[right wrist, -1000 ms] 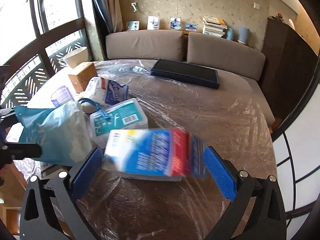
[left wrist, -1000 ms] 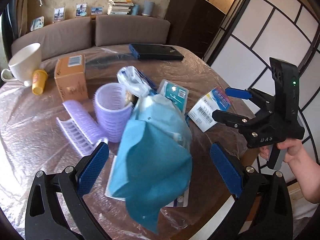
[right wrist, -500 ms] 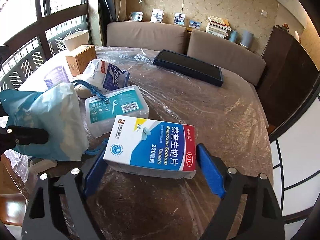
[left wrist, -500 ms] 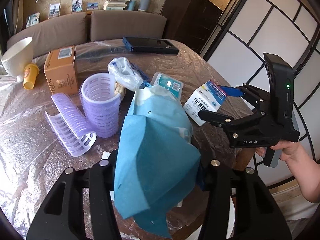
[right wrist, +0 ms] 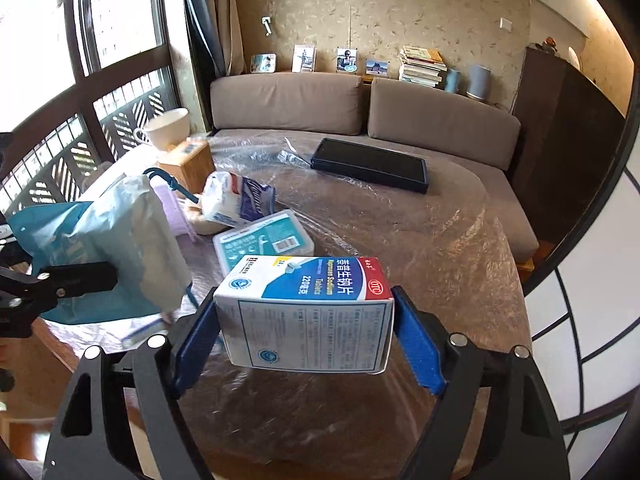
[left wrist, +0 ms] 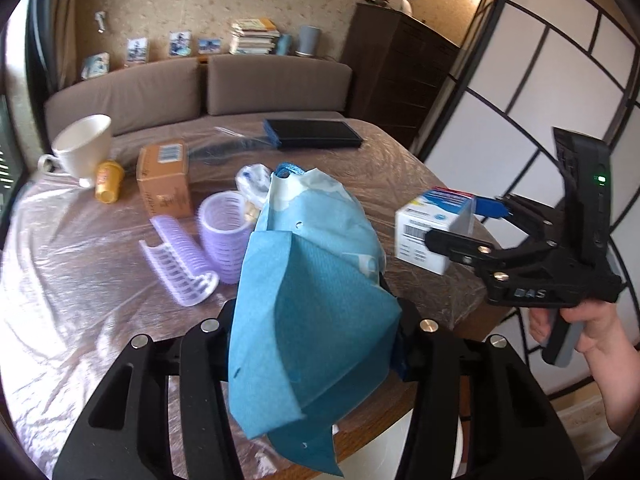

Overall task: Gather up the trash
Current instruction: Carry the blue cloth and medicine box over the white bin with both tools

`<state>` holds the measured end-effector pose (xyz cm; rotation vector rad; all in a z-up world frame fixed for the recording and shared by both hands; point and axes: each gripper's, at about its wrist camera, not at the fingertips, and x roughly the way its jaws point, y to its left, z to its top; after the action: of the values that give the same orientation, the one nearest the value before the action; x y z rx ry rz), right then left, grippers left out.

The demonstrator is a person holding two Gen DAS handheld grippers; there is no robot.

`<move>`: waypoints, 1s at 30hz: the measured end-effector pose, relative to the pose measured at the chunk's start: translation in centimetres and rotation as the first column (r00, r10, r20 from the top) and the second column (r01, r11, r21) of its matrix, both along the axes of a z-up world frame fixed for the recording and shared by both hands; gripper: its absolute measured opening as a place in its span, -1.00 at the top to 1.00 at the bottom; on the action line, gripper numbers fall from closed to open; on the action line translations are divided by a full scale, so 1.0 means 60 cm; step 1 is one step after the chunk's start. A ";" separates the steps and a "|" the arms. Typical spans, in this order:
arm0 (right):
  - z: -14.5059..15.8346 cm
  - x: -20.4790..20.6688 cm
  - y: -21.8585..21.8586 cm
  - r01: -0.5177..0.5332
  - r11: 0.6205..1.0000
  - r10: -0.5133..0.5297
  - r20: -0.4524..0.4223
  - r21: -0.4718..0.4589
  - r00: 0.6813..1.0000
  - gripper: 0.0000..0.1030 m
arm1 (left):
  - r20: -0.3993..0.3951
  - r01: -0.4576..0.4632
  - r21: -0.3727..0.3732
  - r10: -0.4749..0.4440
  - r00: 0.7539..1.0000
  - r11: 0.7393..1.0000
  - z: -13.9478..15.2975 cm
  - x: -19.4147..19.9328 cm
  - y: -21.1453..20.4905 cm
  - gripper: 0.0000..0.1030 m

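Both claws loaded on my feed. Left gripper [left wrist: 316, 320] is clamped on the blue bag [left wrist: 312, 300], a crumpled blue and white paper-like pouch with a blue cord at its top; its jaws have just been closing, with the bag between them. The bag hangs over the table's near edge and hides both pads, so I can't see the contact faces. Right gripper [right wrist: 306, 336] has the white and blue tablet box [right wrist: 308, 308] squeezed between its blue pads [right wrist: 416, 344], held clear above the table [right wrist: 440, 248]; its jaws have likewise just been closing onto it. In the left view the person's hand [left wrist: 580, 328] grips the right tool's handle, green light lit on its body. Left on the plastic-covered table: two purple hair rollers [left wrist: 208, 240], one upright and one lying beside it, a brown carton [left wrist: 164, 176], a yellow cup [left wrist: 108, 176], a white mug [left wrist: 84, 148], a clear lidded teal-label box [right wrist: 264, 244], a white and blue wrapper pack [right wrist: 236, 200] and a dark flat case [right wrist: 368, 164] at the far side. Sofa backrest [right wrist: 360, 104] behind.
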<state>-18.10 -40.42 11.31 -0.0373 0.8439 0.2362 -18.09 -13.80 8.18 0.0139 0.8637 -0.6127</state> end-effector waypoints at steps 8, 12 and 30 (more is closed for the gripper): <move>0.029 -0.056 0.029 0.016 0.999 -0.016 -0.008 0.047 1.000 -0.56 | 0.028 -0.043 0.025 0.042 0.999 0.999 0.019 -0.030 0.029 -0.02; 0.040 -0.088 0.050 0.023 0.998 -0.023 -0.008 0.053 1.000 -0.56 | 0.037 -0.054 0.041 0.052 0.998 0.998 0.020 -0.045 0.048 -0.02; 0.053 -0.188 0.091 -0.071 0.995 0.073 -0.037 0.065 0.997 -0.56 | 0.039 -0.114 0.071 0.112 0.993 0.991 0.019 -0.139 0.072 -0.02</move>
<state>-29.36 -34.93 14.49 -0.0037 0.8748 0.3325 -26.42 -9.50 9.33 0.0418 0.8463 -0.4731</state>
